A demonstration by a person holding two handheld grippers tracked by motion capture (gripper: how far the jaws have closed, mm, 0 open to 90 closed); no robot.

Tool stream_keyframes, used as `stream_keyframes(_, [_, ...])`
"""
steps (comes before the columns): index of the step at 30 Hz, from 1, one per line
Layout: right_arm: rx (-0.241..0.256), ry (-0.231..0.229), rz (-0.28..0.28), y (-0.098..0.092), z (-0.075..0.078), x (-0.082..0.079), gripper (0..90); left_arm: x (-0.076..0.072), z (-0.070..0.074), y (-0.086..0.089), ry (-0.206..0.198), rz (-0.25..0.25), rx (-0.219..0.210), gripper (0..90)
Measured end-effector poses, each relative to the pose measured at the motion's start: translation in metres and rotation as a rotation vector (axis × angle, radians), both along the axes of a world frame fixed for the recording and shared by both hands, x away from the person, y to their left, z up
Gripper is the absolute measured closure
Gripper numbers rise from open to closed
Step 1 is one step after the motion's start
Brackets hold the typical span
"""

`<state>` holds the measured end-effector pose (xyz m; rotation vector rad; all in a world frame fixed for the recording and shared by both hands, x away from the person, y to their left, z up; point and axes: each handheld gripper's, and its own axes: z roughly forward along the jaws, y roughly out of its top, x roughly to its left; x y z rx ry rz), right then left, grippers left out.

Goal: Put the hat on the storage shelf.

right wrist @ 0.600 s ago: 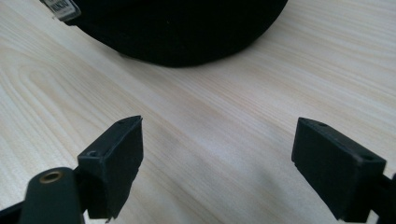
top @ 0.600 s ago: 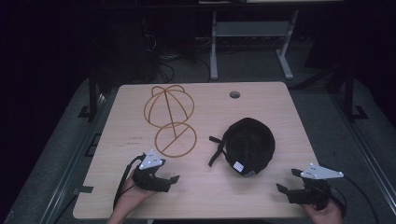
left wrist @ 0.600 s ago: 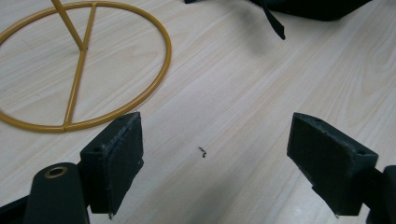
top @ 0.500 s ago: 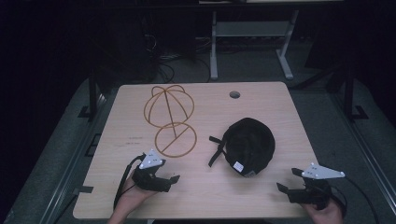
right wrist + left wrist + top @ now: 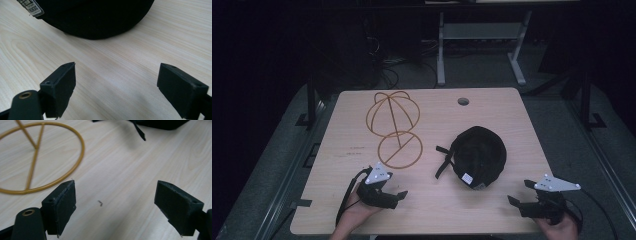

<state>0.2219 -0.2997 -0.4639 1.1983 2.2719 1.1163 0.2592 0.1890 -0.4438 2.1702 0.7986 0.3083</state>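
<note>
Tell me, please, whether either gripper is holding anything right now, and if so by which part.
Nothing is held. The left gripper and the right gripper both stand open over bare table, apart from the black cap and the gold wire stand.

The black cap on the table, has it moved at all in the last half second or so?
No. The black cap lies in the same spot, just as far from the table's round hole and the gold wire stand as before.

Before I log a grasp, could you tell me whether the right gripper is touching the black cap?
Apart. In the right gripper view, bare table lies between the open right gripper and the black cap; the high view shows the same gap.
</note>
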Motion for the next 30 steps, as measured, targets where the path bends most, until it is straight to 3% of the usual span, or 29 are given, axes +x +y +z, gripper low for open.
stream_keyframes(2, [-0.002,0.001,0.005,0.001,0.000,0.000,14.9,-0.004,0.000,-0.006,-0.014,-0.029,0.020,17.3])
stream_keyframes(14, [-0.010,-0.001,0.027,0.004,-0.001,0.000,14.9,-0.004,0.008,-0.031,-0.029,-0.087,0.019,17.5])
stream_keyframes(18, [-0.002,-0.003,0.023,0.003,-0.001,0.001,14.9,-0.003,0.018,-0.049,-0.054,-0.147,0.062,17.8])
stream_keyframes(27, [0.000,-0.007,0.028,0.005,-0.001,0.000,14.9,0.003,0.032,-0.078,-0.079,-0.230,0.060,19.7])
stream_keyframes(30, [0.004,-0.004,0.029,0.005,0.000,0.001,15.2,0.003,0.036,-0.095,-0.081,-0.274,0.061,21.5])
